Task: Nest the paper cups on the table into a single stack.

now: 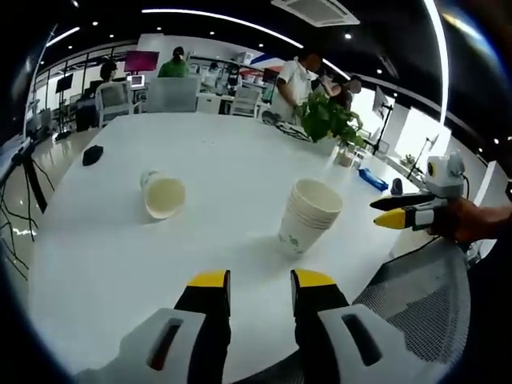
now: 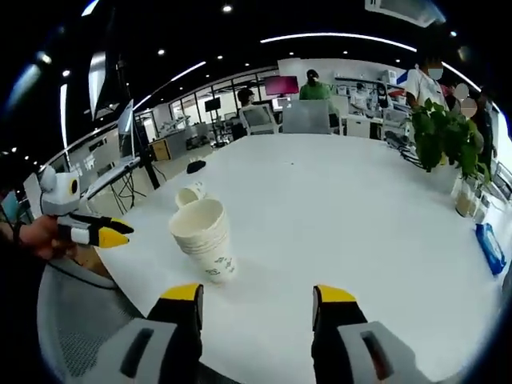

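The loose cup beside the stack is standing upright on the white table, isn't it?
Not upright: the loose cup is lying on its side, its open mouth facing the camera in the left gripper view. It does lie on the white table, beside the stack.

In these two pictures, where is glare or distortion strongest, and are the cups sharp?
Left gripper view: fisheye bends the white table; windows blow out at right; the cup stack and the tipped cup are sharp. Right gripper view: ceiling strips glare; the stack is sharp.
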Demonstrator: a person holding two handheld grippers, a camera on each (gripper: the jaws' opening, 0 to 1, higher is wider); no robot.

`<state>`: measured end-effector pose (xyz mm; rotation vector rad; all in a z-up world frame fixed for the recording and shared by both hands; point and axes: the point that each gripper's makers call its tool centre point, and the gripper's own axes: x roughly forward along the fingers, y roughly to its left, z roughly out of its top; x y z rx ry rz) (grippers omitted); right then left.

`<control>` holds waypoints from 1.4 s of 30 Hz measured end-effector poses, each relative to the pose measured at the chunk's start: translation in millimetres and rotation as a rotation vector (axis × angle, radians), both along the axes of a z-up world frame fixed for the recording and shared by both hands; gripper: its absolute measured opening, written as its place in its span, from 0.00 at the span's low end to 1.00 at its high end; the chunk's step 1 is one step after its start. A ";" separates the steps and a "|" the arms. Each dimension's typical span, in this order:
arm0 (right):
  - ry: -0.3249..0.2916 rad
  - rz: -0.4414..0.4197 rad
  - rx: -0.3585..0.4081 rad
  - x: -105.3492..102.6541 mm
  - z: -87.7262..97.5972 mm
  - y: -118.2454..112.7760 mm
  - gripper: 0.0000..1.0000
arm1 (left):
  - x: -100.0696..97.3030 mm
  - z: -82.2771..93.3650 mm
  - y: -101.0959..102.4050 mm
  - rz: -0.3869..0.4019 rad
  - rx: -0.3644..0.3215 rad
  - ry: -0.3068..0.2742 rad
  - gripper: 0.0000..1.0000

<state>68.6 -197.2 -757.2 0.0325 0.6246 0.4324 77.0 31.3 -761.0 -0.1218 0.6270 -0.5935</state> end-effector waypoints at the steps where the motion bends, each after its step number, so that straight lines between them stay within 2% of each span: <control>1: 0.006 -0.004 0.000 0.3 -3.1 -1.7 0.55 | -0.5 0.3 -0.8 0.002 -0.003 0.002 0.28; 8: 0.003 -0.028 0.025 2.7 -1.1 -5.8 0.56 | 0.8 2.1 1.2 0.014 -0.016 0.002 0.28; 15: 0.003 -0.017 0.017 0.4 1.0 -2.8 0.56 | 3.9 3.6 5.2 0.031 -0.024 0.001 0.28; 25: 0.008 -0.010 0.012 -0.5 -1.5 -3.0 0.56 | 10.1 4.6 22.3 0.056 0.013 -0.014 0.27; 32: 0.015 -0.008 0.011 -2.4 0.3 -1.9 0.56 | 26.1 2.6 42.8 0.101 0.045 -0.022 0.26; 39: 0.015 -0.004 0.006 -2.2 0.1 -1.2 0.56 | 48.8 5.7 53.9 0.153 0.067 -0.037 0.25; 42: 0.014 -0.015 0.014 -0.5 -1.8 -4.5 0.56 | 69.4 2.1 64.7 0.171 0.106 -0.047 0.24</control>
